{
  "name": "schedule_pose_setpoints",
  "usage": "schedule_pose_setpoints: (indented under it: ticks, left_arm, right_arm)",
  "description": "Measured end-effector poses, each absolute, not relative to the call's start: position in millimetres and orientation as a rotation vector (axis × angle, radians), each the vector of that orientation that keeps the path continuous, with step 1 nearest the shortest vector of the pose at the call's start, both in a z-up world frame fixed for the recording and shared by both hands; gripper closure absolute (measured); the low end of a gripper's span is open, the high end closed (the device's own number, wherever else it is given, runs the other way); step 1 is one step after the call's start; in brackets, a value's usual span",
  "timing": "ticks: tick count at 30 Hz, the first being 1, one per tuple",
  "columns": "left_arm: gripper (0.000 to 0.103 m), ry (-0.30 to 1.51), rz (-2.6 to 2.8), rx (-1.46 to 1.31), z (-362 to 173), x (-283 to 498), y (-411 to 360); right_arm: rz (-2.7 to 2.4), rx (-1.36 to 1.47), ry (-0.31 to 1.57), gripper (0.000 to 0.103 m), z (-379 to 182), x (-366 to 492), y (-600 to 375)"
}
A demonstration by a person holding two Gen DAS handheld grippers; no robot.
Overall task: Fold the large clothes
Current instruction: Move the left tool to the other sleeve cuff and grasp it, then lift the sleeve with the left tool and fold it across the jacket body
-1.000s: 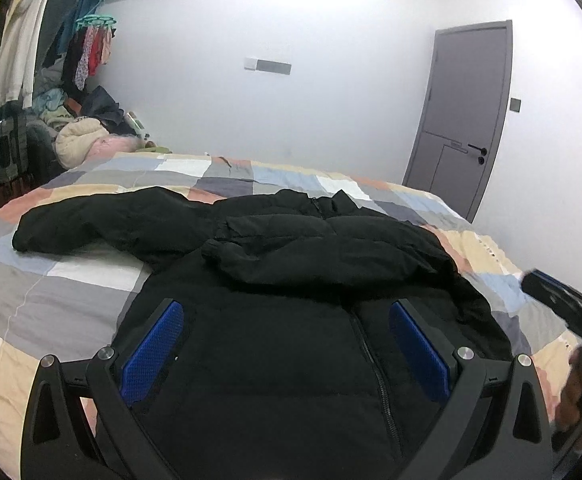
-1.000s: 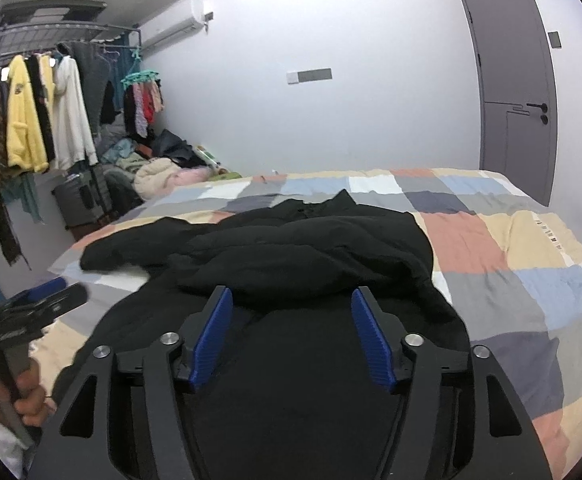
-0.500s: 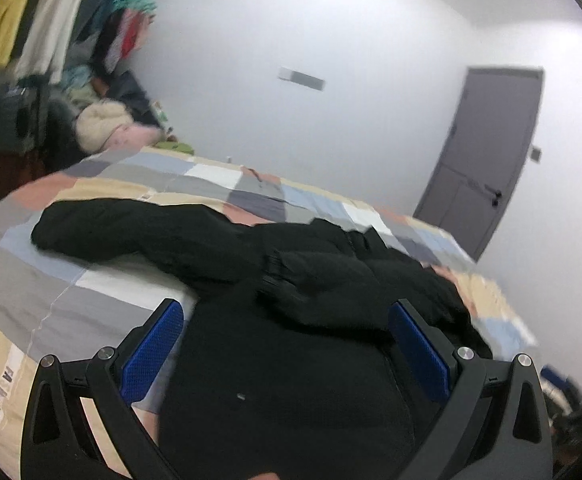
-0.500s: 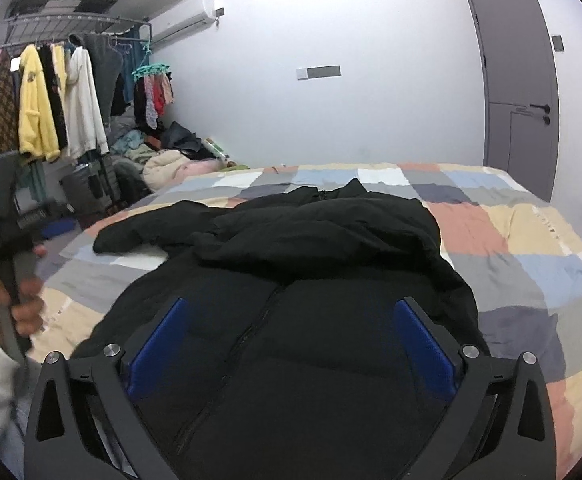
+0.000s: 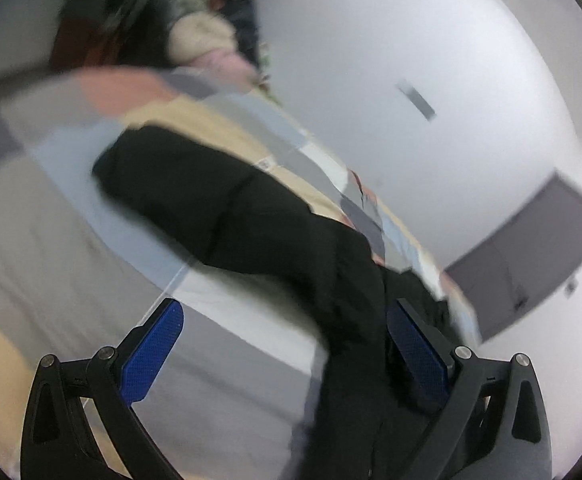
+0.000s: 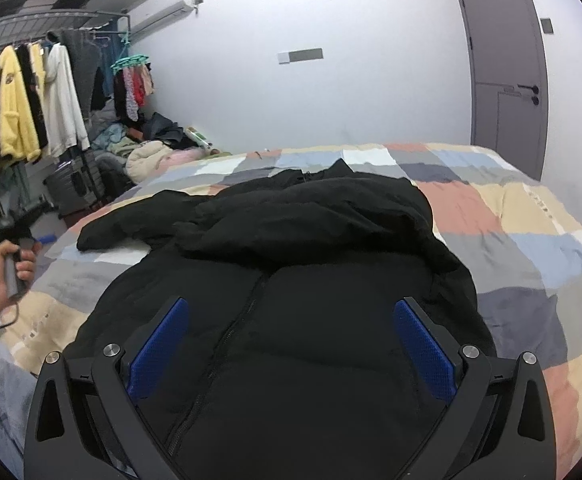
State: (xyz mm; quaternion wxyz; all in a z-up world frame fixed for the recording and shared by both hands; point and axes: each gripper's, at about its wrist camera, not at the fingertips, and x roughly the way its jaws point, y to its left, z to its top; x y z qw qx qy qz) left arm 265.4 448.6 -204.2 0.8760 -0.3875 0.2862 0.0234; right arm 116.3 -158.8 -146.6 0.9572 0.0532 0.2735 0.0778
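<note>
A large black padded jacket [image 6: 311,280] lies zipper-up on the patchwork bed [image 6: 531,216]. One sleeve is folded across its chest; the other sleeve [image 6: 131,224] stretches out to the left. My right gripper [image 6: 291,336] is open and empty above the jacket's lower front. In the blurred, tilted left wrist view the outstretched sleeve [image 5: 219,204] runs diagonally across the bed [image 5: 51,220]. My left gripper [image 5: 283,332] is open and empty just short of that sleeve. In the right wrist view it shows as a hand-held gripper [image 6: 15,236] at the bed's left side.
A clothes rack [image 6: 31,112] with hanging coats, a suitcase [image 6: 71,188] and a pile of clothes [image 6: 151,156] stand beyond the bed's left side. A grey door [image 6: 503,76] is in the far right wall.
My left gripper has swung left and rolled toward the outstretched sleeve, blurring its view. My right gripper opened wide and stays over the jacket's lower front.
</note>
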Motion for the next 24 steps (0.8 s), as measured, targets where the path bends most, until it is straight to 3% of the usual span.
schedule_pose_setpoints:
  ticks: [10, 18, 22, 24]
  left_arm:
    - [0.002, 0.53, 0.106, -1.116, -299.7, 329.6, 530.4]
    - [0.003, 0.515, 0.213, -1.006, -313.4, 382.8, 556.6]
    - [0.013, 0.488, 0.231, -1.057, -317.4, 398.3, 575.7]
    - [0.036, 0.483, 0.244, -1.082, -319.6, 400.7, 584.7]
  right_arm:
    - [0.083, 0.141, 0.612, 0.0, -155.9, 152.7, -153.7]
    - [-0.043, 0.173, 0.669, 0.0, -169.9, 191.9, -159.1]
    - [-0.072, 0.155, 0.688, 0.0, -174.5, 201.3, -154.7]
    - [-0.077, 0.139, 0.688, 0.0, -174.6, 203.0, -152.0]
